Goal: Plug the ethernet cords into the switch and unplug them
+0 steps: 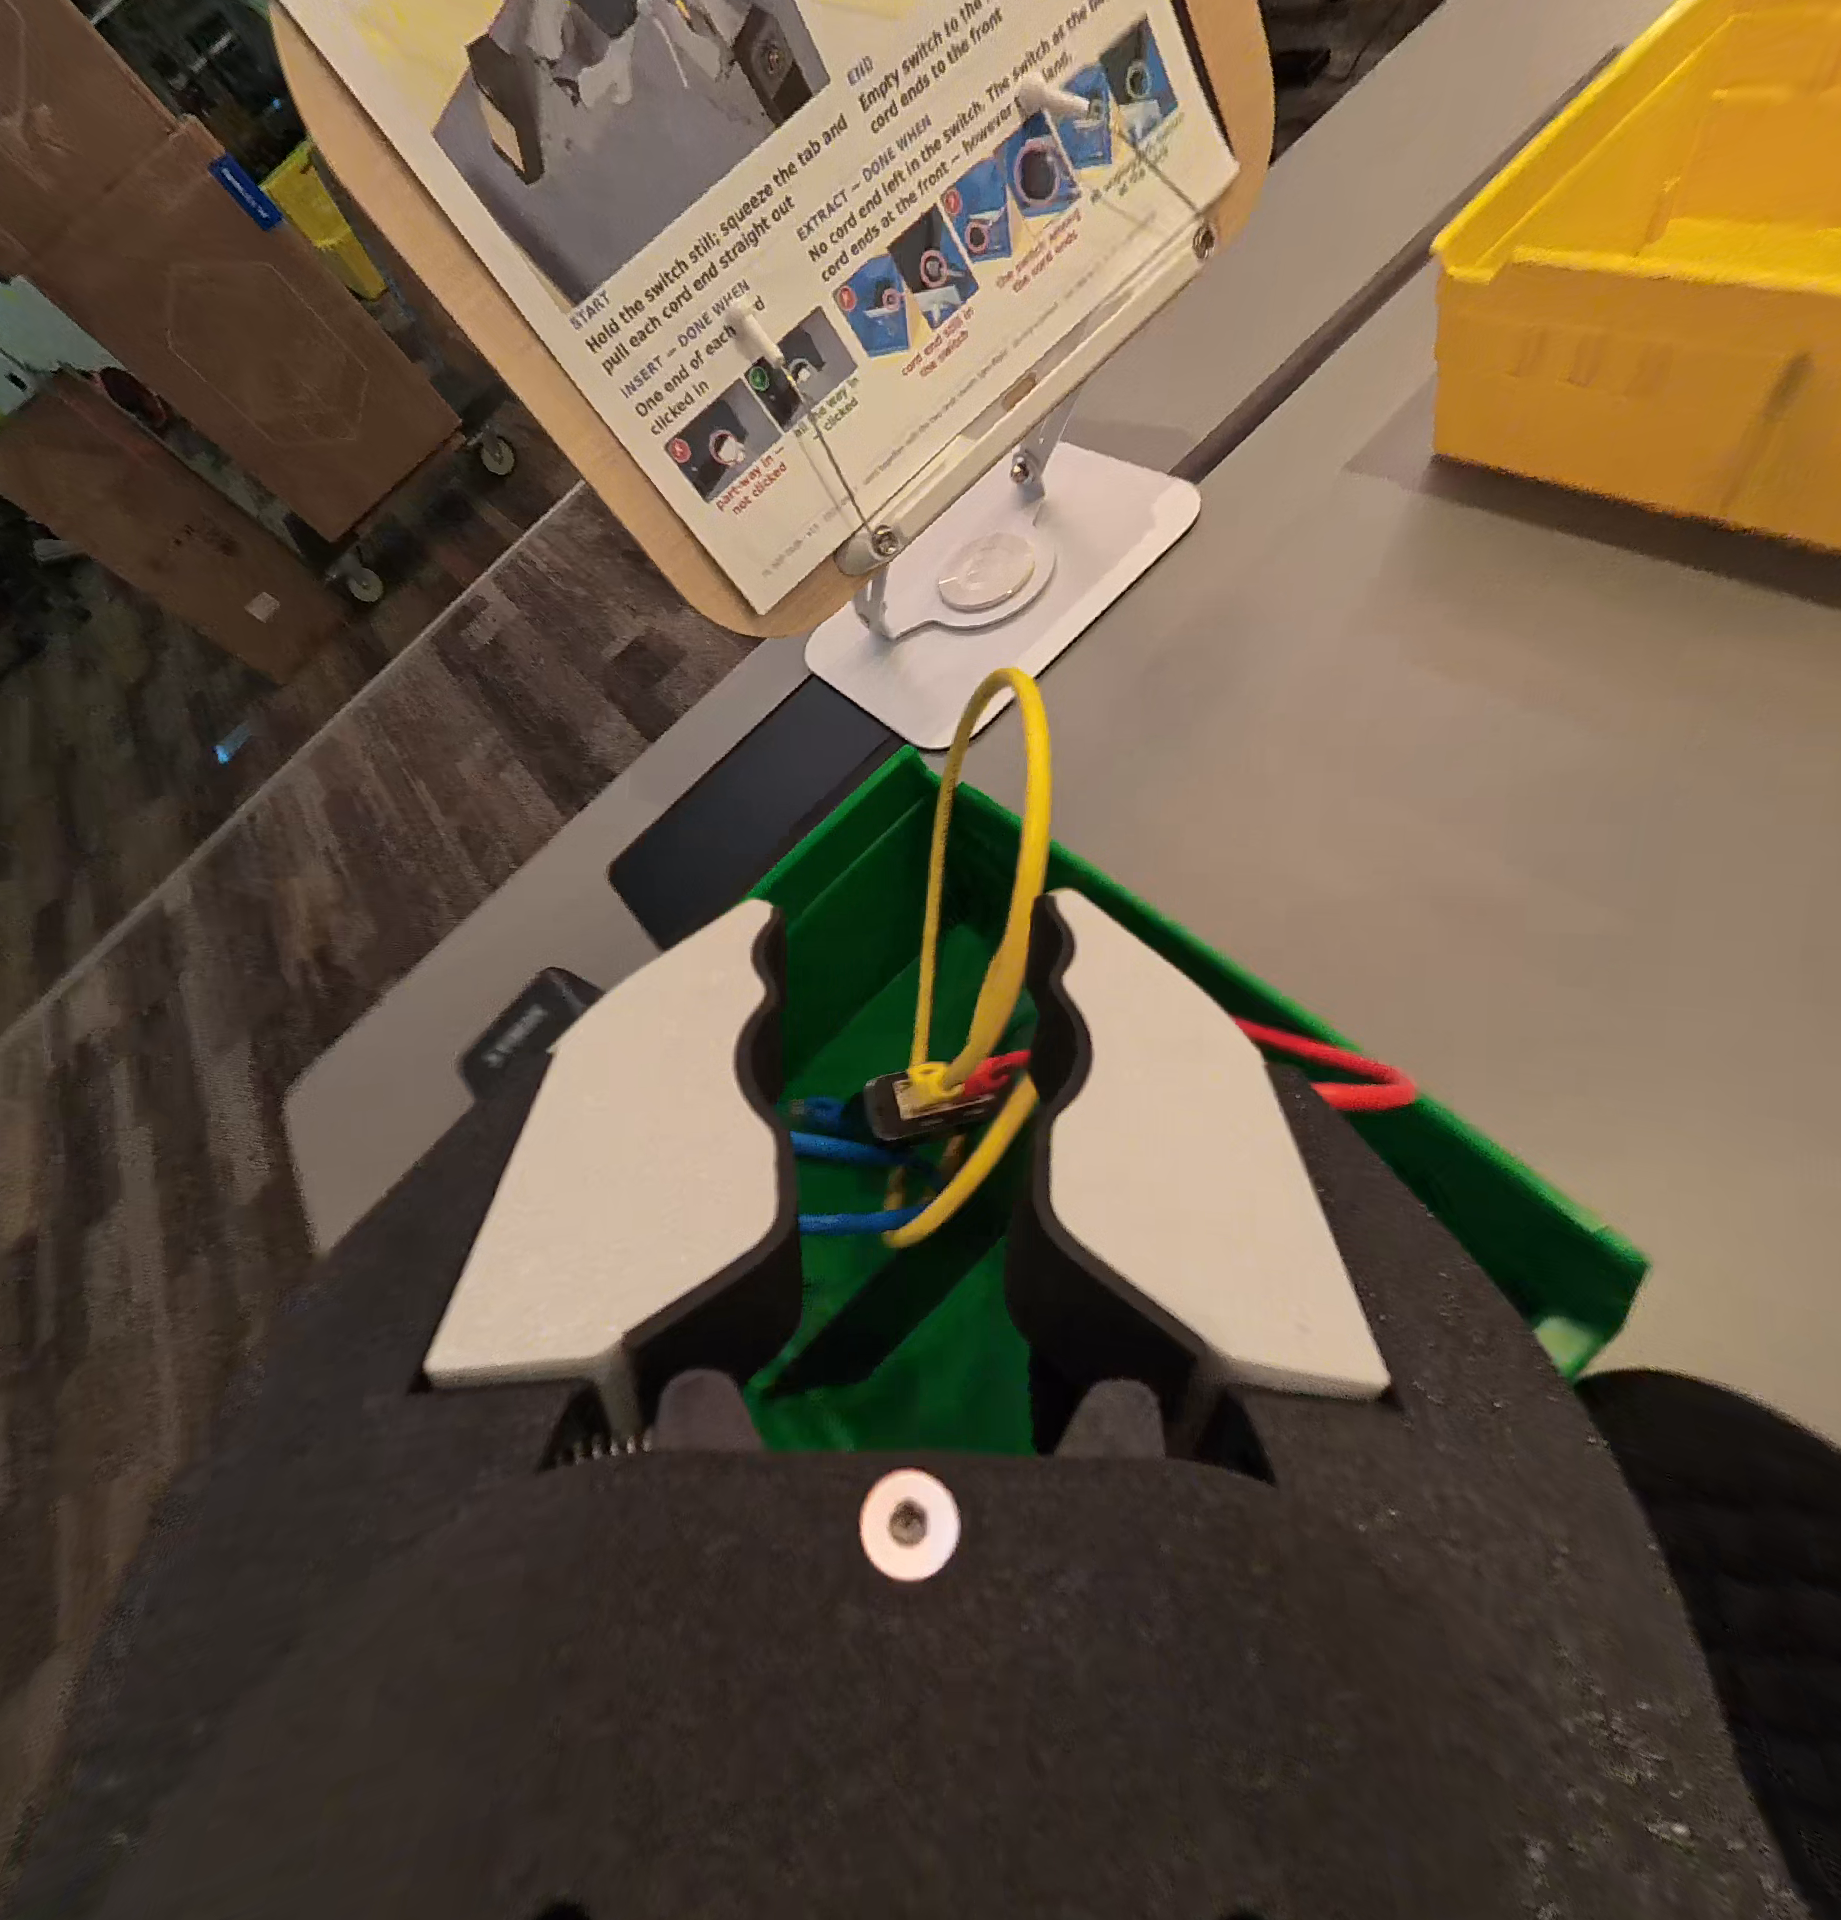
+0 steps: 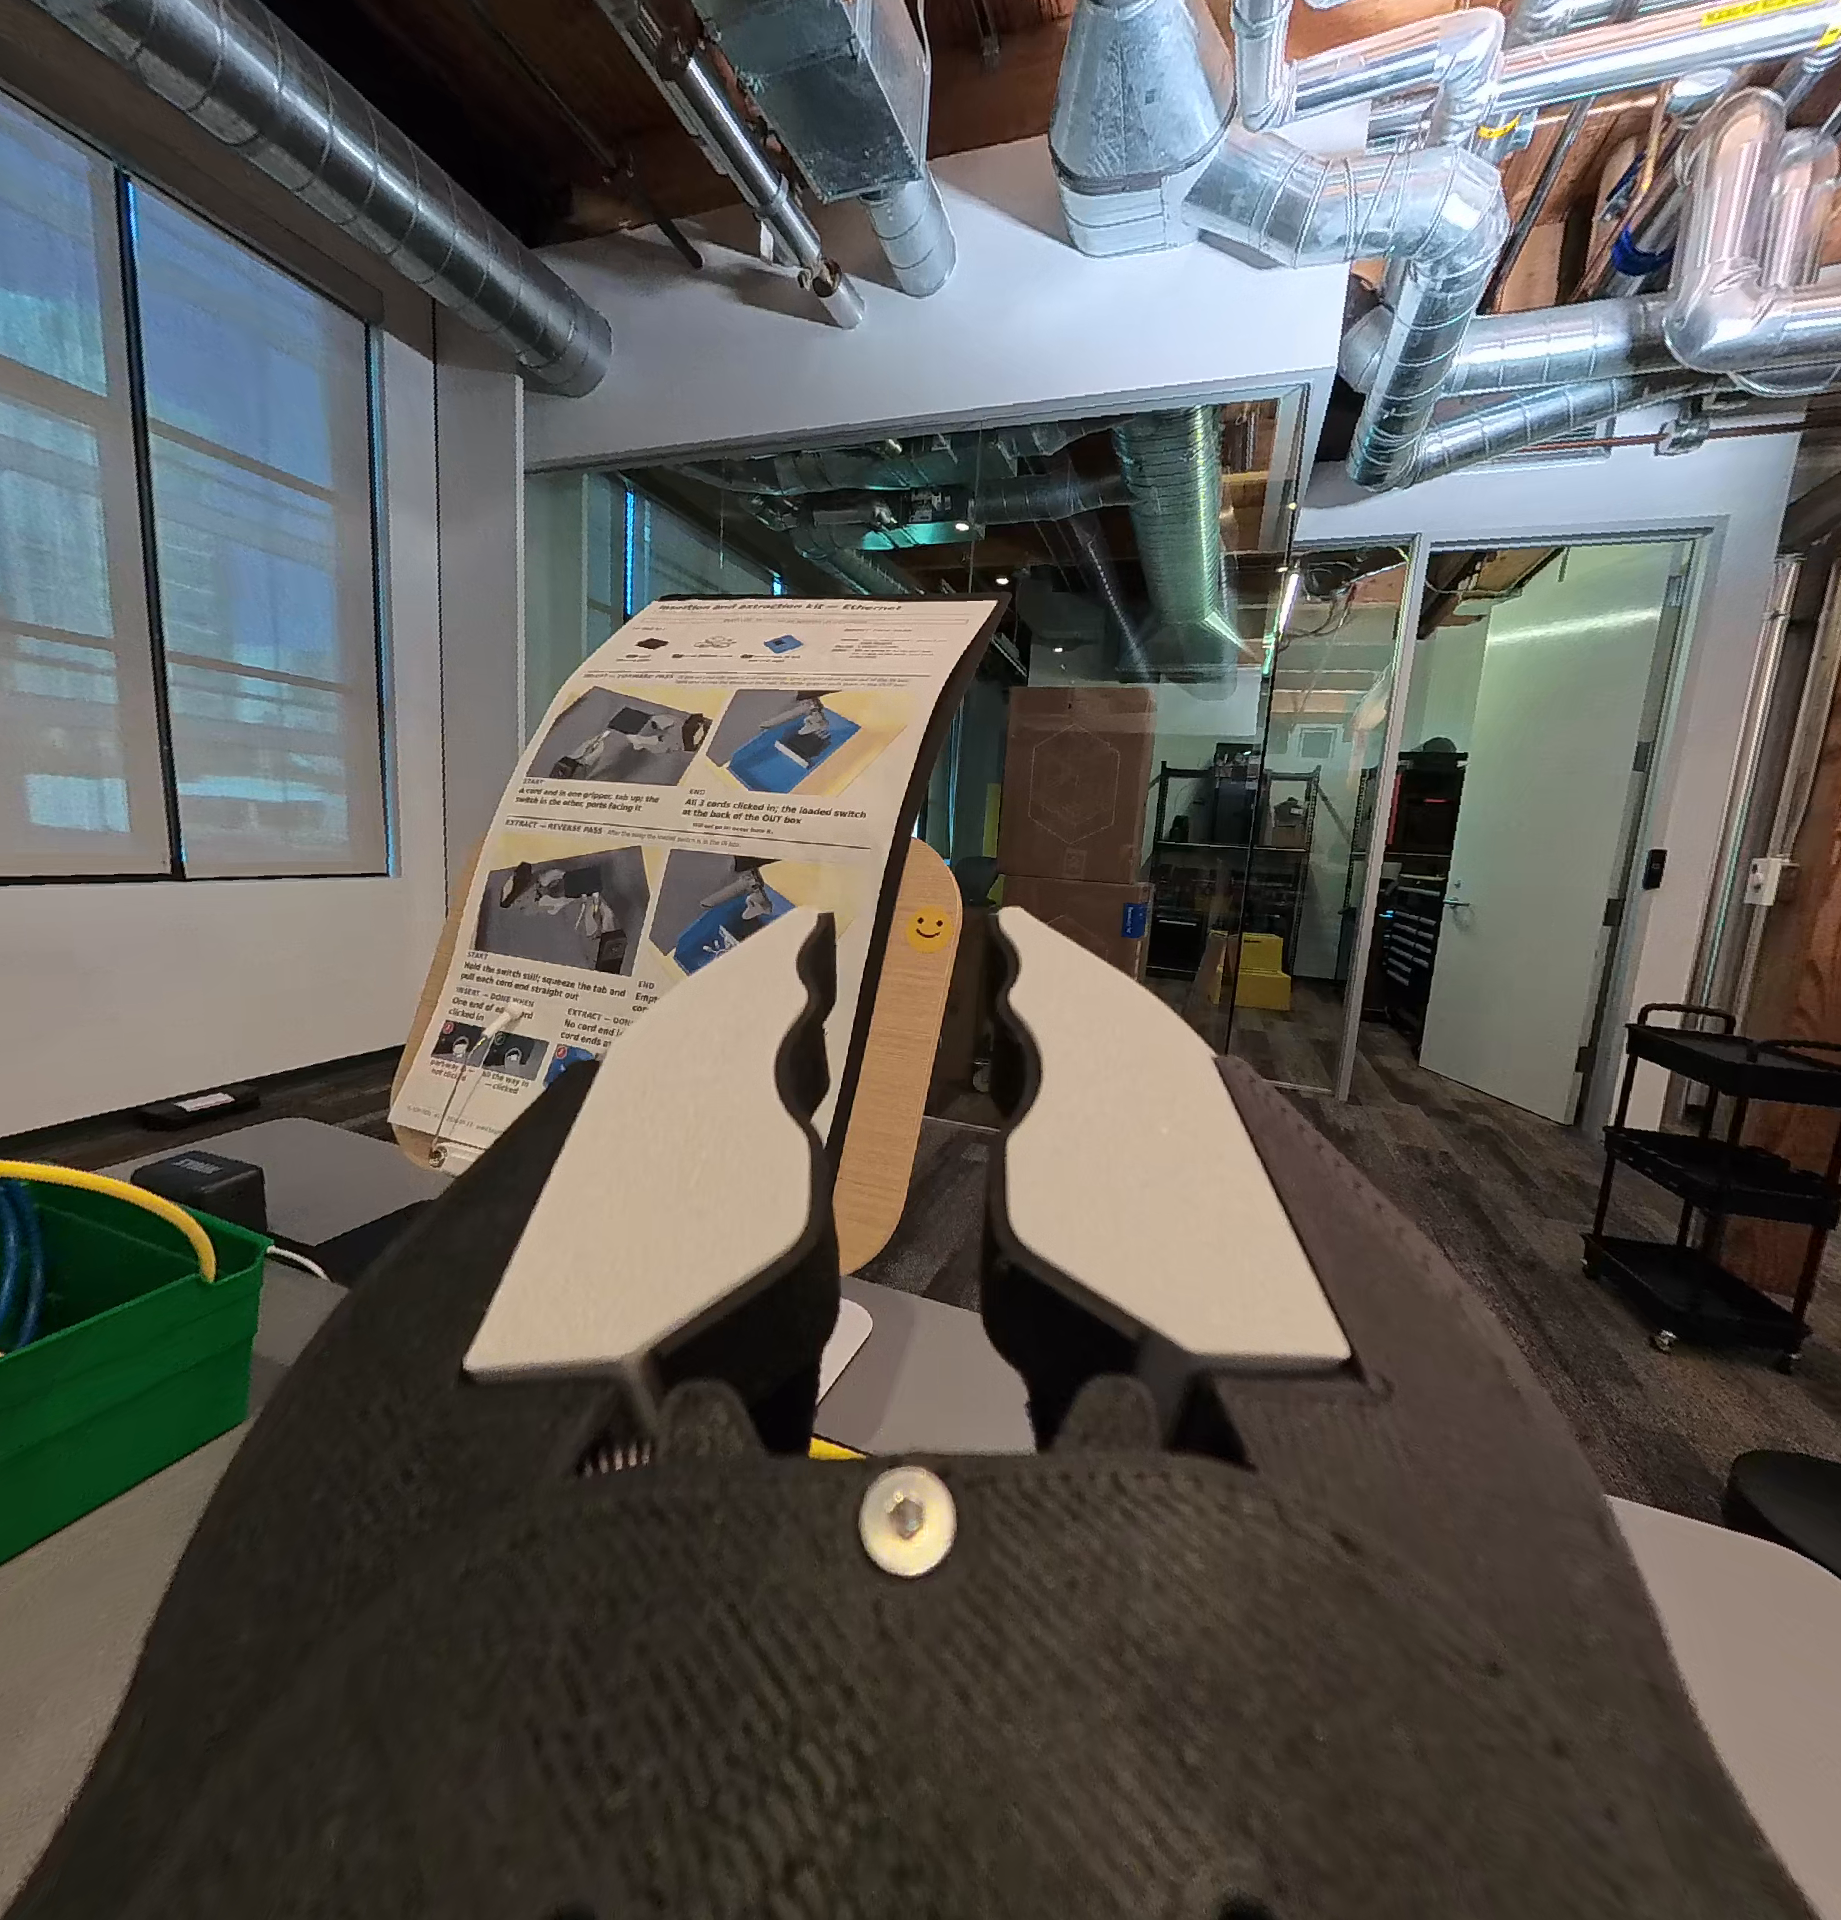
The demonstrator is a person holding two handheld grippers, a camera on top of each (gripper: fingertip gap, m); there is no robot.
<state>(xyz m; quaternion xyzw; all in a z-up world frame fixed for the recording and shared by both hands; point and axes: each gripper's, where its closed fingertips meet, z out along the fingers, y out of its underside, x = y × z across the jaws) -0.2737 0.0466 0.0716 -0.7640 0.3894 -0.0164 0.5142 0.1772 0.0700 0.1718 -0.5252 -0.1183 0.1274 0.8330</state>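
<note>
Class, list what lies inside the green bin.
Inside the green bin: a small black switch with yellow, red and blue cords. The jaws hide the bin's sides.

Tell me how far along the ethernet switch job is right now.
Done, apparently: the yellow cord and red cord look plugged into the small black switch inside the green bin. The blue cord lies beside it, connection unclear. In hand: nothing; the left gripper hovers open above the switch, and the right gripper is open, aimed away. Left: unplugging.

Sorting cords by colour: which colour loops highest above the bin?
Yellow cord, clearest in the left wrist view.
</note>
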